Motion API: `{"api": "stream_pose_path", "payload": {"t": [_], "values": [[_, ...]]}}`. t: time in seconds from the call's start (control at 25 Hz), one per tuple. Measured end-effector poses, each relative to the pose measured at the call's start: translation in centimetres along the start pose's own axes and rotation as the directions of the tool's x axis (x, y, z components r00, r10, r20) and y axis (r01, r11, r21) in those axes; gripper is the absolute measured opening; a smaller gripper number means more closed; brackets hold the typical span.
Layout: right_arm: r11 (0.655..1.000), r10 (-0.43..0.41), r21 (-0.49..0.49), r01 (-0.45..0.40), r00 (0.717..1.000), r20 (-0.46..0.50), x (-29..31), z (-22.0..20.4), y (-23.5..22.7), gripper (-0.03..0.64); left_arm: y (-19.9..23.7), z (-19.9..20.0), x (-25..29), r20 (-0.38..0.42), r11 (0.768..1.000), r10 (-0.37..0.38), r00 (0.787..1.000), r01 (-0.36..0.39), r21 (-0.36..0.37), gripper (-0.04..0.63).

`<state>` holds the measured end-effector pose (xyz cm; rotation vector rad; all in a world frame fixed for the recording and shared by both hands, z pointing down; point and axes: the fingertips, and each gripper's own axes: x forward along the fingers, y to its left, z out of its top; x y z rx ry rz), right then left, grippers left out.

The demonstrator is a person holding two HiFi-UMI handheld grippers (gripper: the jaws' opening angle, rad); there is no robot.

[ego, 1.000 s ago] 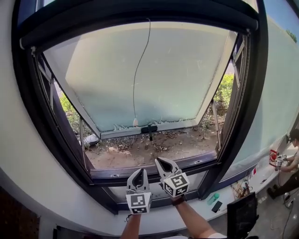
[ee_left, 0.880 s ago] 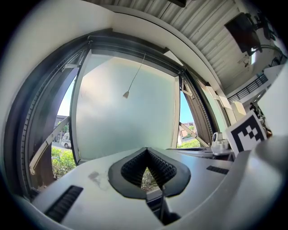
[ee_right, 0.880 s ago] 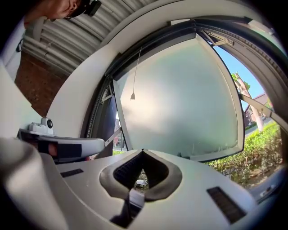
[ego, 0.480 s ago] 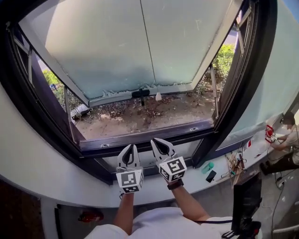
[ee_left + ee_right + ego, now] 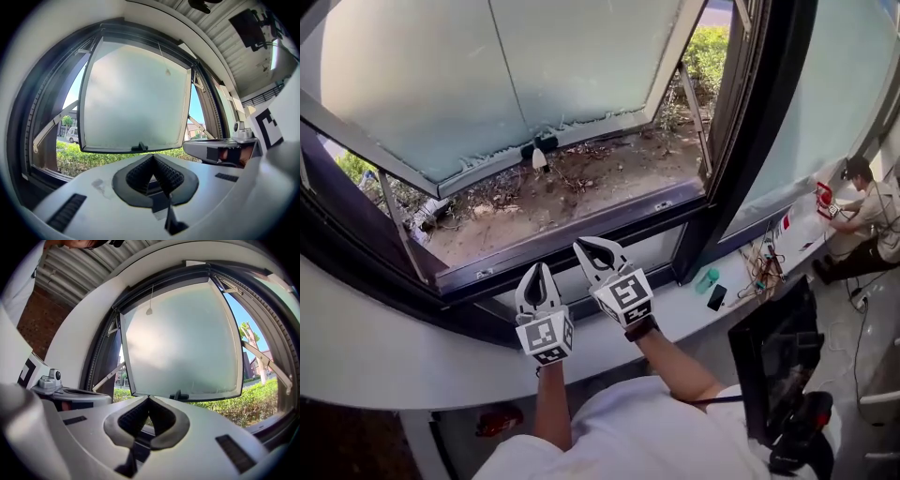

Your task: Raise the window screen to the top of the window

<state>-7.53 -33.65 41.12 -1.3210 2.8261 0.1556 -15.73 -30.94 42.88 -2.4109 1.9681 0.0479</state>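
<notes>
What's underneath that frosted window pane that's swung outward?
Below the frosted pane lies bare ground strewn with dry leaves, with a green hedge beyond. The pane's frosting hides whatever lies behind it.

Workroom or lab-type interior w/ a street outside. Evidence: large dark-framed window (image 5: pixel 748 131) above a long white ledge (image 5: pixel 384 347) used as a bench. On it, right, lie cables (image 5: pixel 766 267), a phone (image 5: pixel 716 297) and a green bottle (image 5: pixel 705 278). Dark screen (image 5: pixel 773 361) near right; 2nd person (image 5: pixel 867 211) busy at the ledge, far right. Ribbed ceiling (image 5: pixel 225 33) and brick wall (image 5: pixel 40 319), left, look industrial. Outside: dirt (image 5: pixel 572 192), hedge (image 5: pixel 93 157), van (image 5: pixel 72 135).
</notes>
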Motion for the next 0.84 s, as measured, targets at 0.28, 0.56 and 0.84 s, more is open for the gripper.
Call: {"api": "stream_pose_path", "payload": {"t": [0.28,0.56,0.84], "values": [[1.0,0.025,-0.018,-0.025,1.0,-0.008,1.1,0.0,0.9,0.0,0.8,0.3,0.2,0.003,1.0,0.009,1.0,-0.009,-0.002,0.002],[1.0,0.016,-0.026,-0.016,1.0,-0.003,1.4,0.2,0.5,0.0,1.2,0.4,0.5,0.003,1.0,0.008,1.0,-0.008,0.003,0.002],[1.0,-0.009,-0.025,0.009,1.0,-0.003,0.6,0.2,-0.4,0.0,0.3,0.3,0.8,-0.001,1.0,-0.013,1.0,0.013,0.009,0.002]]}}
